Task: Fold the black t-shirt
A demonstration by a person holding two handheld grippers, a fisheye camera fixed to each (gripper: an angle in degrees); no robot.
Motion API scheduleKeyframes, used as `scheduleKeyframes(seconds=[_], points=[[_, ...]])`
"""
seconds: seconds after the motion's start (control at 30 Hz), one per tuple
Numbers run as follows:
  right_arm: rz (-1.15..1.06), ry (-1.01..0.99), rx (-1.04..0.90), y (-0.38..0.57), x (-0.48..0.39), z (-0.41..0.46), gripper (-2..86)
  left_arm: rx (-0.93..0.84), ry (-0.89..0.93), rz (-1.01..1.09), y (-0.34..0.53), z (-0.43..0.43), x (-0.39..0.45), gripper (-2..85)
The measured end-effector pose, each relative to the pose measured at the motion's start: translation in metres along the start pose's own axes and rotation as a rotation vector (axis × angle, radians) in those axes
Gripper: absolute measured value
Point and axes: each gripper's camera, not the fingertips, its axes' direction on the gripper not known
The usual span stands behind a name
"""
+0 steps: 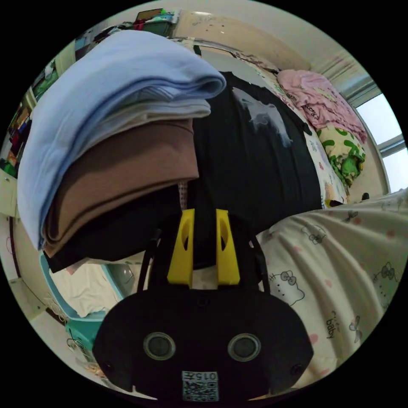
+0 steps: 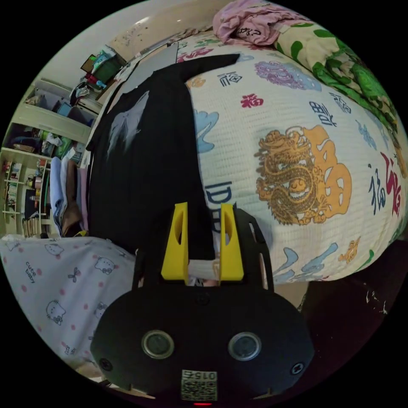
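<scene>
The black t-shirt (image 1: 255, 161) with a pale print on its chest lies spread flat on the bed, running away from me. In the left gripper view, my left gripper (image 1: 204, 212) has its yellow jaws close together with the shirt's near edge between them. The right gripper view shows the same shirt (image 2: 144, 170) as a long dark strip on the patterned bedcover (image 2: 297, 170). My right gripper (image 2: 203, 206) holds its near edge, jaws narrow with black cloth between them. Cloth behind each gripper's body is hidden.
A stack of folded clothes (image 1: 119, 140), light blue over beige, brown and black, sits close to the left gripper. A pink garment (image 1: 318, 97) and a green-patterned quilt (image 1: 344, 157) lie at the bed's far end. The person's cat-print clothing (image 1: 340, 272) is near. Shelves (image 2: 25, 178) stand beyond.
</scene>
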Motion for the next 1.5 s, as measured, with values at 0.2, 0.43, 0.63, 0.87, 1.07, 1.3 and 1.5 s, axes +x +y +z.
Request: scheduleKeyframes(seconds=[0.2, 0.43, 0.63, 0.87, 1.07, 1.3, 1.5], points=[[0.029, -0.076, -0.063, 0.024, -0.019, -0.004, 5.6, -0.083, 0.112, -0.038, 0.020, 0.009, -0.026, -0.5], [0.018, -0.119, -0.048, 0.066, -0.054, -0.018, 0.1, -0.014, 0.051, -0.062, 0.051, -0.035, -0.050, -0.1], [-0.001, -0.047, -0.049, 0.103, -0.106, -0.009, -0.2, -0.038, 0.080, -0.064, 0.059, -0.044, -0.049, 8.7], [-0.110, 0.097, -0.073, 0.142, -0.178, -0.004, -0.2, -0.040, 0.029, -0.024, 0.060, -0.081, -0.054, 2.0], [-0.198, 0.233, -0.128, 0.184, -0.237, 0.003, -0.2, -0.076, -0.159, 0.132, 0.052, -0.113, -0.035, 0.2], [-0.221, 0.311, -0.134, 0.235, -0.305, -0.001, 1.1, -0.101, -0.362, 0.308, 0.035, -0.126, -0.004, -0.4], [0.224, -0.032, 0.160, 0.317, -0.264, -0.084, 7.5, -0.132, -0.488, 0.418, 0.016, -0.151, 0.000, 0.0]])
